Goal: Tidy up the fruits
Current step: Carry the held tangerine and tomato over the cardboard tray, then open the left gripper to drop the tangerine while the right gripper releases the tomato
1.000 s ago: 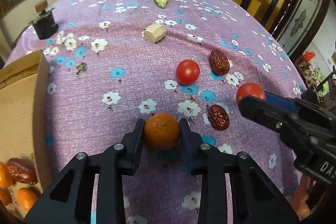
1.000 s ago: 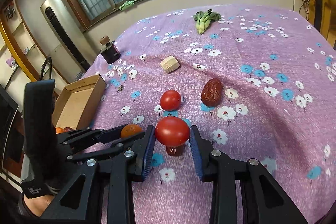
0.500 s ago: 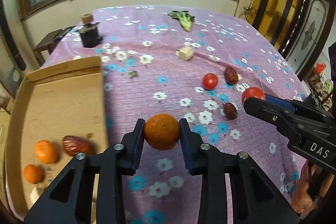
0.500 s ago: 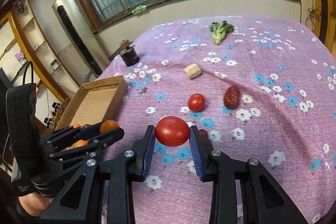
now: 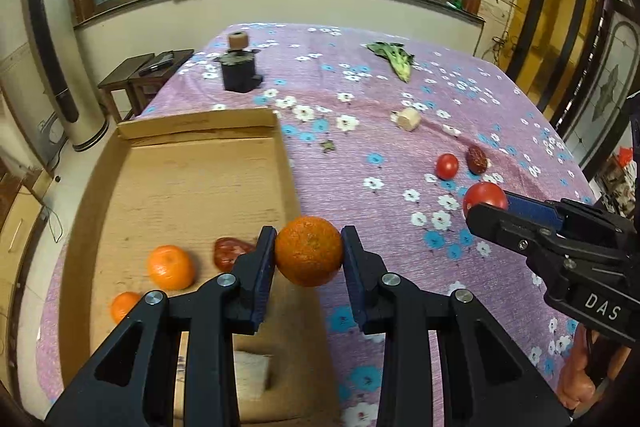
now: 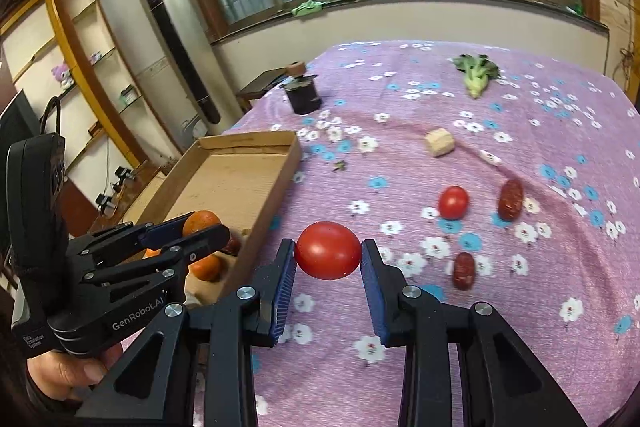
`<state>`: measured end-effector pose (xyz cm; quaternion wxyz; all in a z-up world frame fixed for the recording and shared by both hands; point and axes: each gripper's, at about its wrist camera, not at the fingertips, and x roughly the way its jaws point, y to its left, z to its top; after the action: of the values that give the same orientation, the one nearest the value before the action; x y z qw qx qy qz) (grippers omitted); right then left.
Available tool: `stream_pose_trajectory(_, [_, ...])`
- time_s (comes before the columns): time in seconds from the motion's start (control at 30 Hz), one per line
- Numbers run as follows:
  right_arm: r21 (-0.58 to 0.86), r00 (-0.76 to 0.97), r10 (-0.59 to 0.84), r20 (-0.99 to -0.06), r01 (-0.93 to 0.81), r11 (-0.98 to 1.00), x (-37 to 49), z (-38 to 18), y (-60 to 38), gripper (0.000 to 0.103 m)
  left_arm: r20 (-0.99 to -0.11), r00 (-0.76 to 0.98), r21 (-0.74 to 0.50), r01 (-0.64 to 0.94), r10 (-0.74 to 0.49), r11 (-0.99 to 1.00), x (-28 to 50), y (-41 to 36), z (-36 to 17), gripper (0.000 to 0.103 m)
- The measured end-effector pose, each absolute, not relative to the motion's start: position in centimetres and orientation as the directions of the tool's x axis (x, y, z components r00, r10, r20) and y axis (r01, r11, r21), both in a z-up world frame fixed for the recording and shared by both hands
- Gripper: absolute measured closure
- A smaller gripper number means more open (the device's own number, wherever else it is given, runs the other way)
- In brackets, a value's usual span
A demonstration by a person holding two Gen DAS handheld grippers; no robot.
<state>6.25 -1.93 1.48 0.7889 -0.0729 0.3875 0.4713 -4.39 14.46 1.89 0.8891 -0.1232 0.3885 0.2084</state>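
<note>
- The left gripper (image 5: 308, 253) is held up in the air over the right-hand edge of the shallow brown cardboard box (image 5: 192, 171), pointed out across the purple flowered tablecloth (image 5: 360, 155).
- Its jaws are clamped on a round orange mandarin (image 5: 309, 251) with bumpy peel, pinched right at the blue pads.
- The right gripper (image 6: 328, 257) is held just beside it, above the cloth and off to the right of the box.
- A smooth, shiny red tomato (image 6: 328, 250) is squeezed between its jaws, clear of the cloth.
- Two more small orange mandarins (image 5: 171, 267) and a dark red date (image 5: 230, 251) are already sat in the box's near corner.
- Left out on the cloth: a smaller red tomato (image 6: 453, 202) and two wrinkly dark red dates (image 6: 511, 199), one just beside that tomato and one nearer the gripper.
</note>
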Motion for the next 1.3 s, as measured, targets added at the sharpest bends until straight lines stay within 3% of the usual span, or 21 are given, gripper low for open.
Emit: stream_pose_trajectory(1.3, [0.242,0.103,0.688,-0.719,-0.89,0.386,1.8,-0.5,9.7,0.07,-0.764,0.539,-0.08,-0.624,0.354,0.777,-9.8,24.6,0.4,0.073])
